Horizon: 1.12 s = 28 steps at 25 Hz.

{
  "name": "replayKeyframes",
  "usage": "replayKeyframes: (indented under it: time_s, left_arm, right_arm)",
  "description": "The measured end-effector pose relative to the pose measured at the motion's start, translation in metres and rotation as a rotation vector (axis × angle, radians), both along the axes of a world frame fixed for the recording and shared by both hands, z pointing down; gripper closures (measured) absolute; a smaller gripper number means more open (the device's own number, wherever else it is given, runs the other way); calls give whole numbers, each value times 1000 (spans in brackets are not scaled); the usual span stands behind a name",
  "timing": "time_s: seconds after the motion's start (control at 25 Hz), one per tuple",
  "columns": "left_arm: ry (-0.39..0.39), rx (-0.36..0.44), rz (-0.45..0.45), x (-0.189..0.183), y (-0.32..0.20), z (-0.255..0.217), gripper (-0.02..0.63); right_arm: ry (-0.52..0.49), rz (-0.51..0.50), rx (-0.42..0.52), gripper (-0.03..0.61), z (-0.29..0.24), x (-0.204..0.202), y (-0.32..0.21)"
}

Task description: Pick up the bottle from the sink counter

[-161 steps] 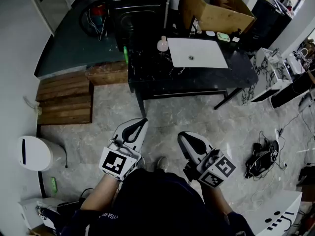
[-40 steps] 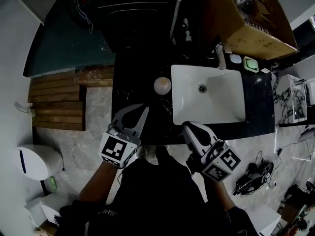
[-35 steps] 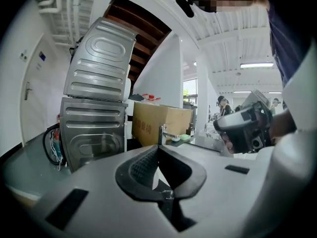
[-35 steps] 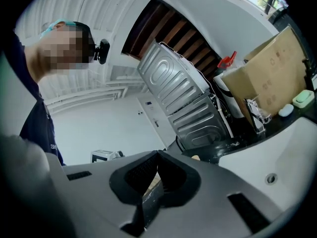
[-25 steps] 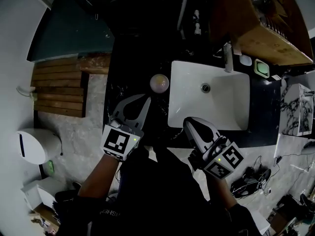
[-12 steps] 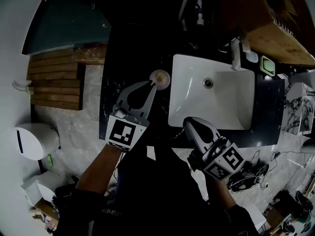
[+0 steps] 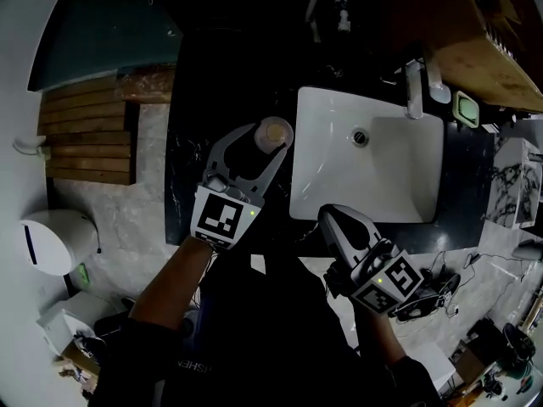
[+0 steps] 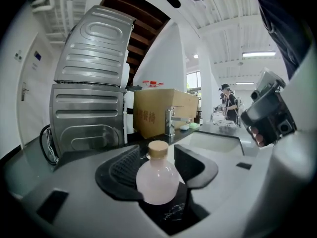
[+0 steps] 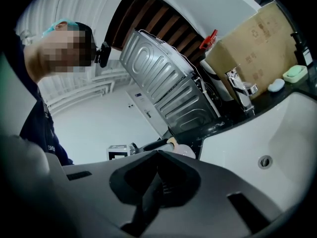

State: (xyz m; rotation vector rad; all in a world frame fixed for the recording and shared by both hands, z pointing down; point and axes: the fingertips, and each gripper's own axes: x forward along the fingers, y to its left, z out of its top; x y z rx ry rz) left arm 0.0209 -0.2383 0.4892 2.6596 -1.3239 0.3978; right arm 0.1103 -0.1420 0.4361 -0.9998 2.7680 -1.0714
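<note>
Black marble sink counter (image 7: 191, 142): left gripper (image 7: 261, 142) jaws opening around pink bottle (image 7: 273, 132), not yet gripping. Right gripper (image 7: 333, 220) clenched, empty. Approach done; squeeze, lift remain.

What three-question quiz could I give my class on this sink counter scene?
1. True or false: the bottle lies inside the sink.
2. Which gripper has the bottle between its jaws? A left gripper; B right gripper; C neither.
3. Fill in: the right gripper's jaws are ___.
Key: 1 false, it stands upright on the counter beside the sink. 2 A; those jaws are opening, pads clear of it. 3 together.
</note>
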Motion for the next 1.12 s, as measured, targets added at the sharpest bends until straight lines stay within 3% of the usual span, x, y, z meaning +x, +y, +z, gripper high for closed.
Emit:
replayKeyframes:
  time_s: [0.4, 1.12]
  left_arm:
    - [-5, -23, 14, 11, -10, 22, 395]
    - [-13, -19, 9, 13, -13, 20, 462]
  right_arm:
    - [18, 11, -29, 554, 10, 4, 1]
    - [-20, 30, -26, 554, -4, 8, -3]
